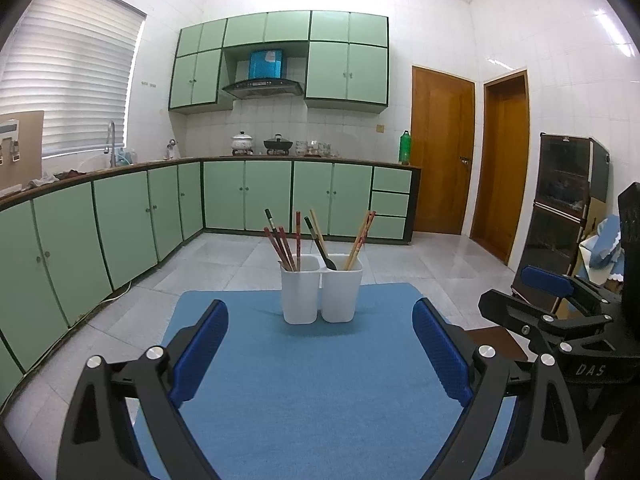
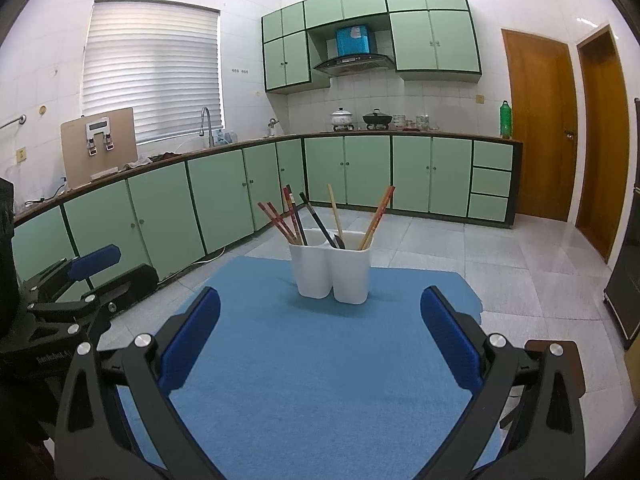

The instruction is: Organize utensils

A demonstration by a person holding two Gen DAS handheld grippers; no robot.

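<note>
A white two-compartment utensil holder (image 1: 321, 294) (image 2: 334, 274) stands near the far edge of a blue mat (image 1: 312, 380) (image 2: 320, 360). Its left compartment holds several red chopsticks (image 1: 282, 246) (image 2: 280, 224). Its right compartment holds a black spoon (image 1: 320, 246) (image 2: 324, 226) and several light wooden chopsticks (image 1: 360, 240) (image 2: 376, 218). My left gripper (image 1: 320, 344) is open and empty above the near half of the mat. My right gripper (image 2: 320, 332) is open and empty beside it; it also shows at the right of the left wrist view (image 1: 548, 292).
The mat lies on a small brown table (image 2: 560, 356) over a grey tiled floor. Green cabinets (image 1: 120, 220) run along the left and back walls. A dark cabinet (image 1: 564, 216) stands at the right, next to two wooden doors (image 1: 440, 152).
</note>
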